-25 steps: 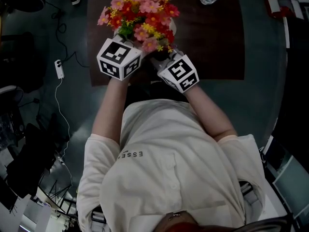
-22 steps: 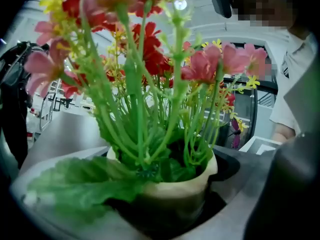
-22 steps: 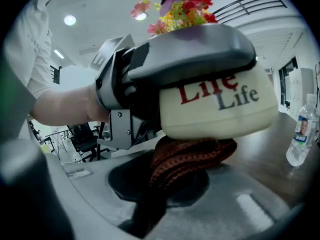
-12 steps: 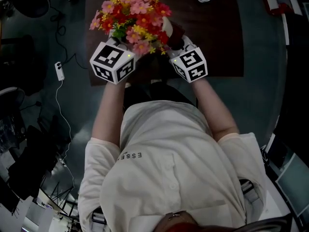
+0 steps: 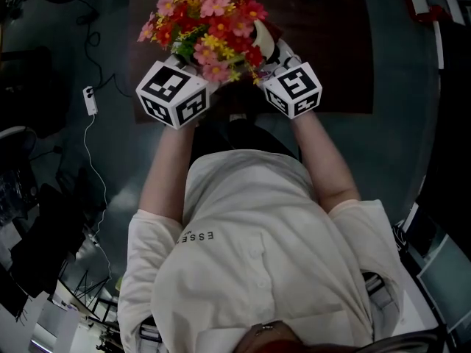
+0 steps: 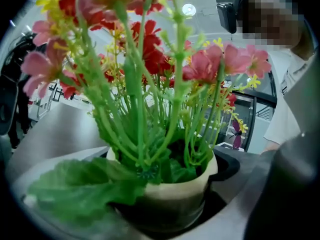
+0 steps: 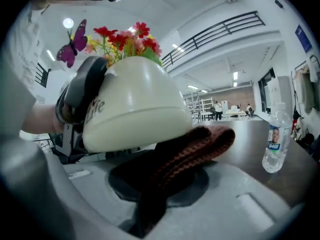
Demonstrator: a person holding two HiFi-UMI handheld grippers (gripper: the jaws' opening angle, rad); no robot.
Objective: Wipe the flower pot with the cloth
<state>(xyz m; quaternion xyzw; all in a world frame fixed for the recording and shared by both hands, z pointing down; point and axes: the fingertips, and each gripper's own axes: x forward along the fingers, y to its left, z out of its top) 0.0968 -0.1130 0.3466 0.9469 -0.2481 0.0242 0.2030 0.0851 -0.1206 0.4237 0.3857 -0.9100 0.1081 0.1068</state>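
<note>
Closest in, the right gripper (image 7: 162,186) pinches a brown cloth (image 7: 197,149) between its jaws; the cloth is a thick, ribbed knit, soft and floppy, and it arches up from the jaws until its folded end touches the underside of the flower pot (image 7: 135,104) just above them. The left gripper (image 6: 167,206) is clamped on the pot itself, one dark jaw over the rim and the other against the outer wall, so the pot sits right between its jaws and leans over toward the right gripper. The pot is a round, cream bowl shape with a smooth glazed skin and some lettering on its side; it looks hard, slippery and likely to chip or break if dropped, and the tall bunch makes it top-heavy, so the rim grip seems the soundest hold while the cloth rubs the bare curve. Above the left gripper's jaws rise broad green leaves (image 6: 75,186) and thin plastic-looking stems with pink, red and yellow flowers (image 6: 205,64). Beyond the right gripper stands a clear water bottle (image 7: 274,139) on the dark table (image 7: 245,134)
</note>
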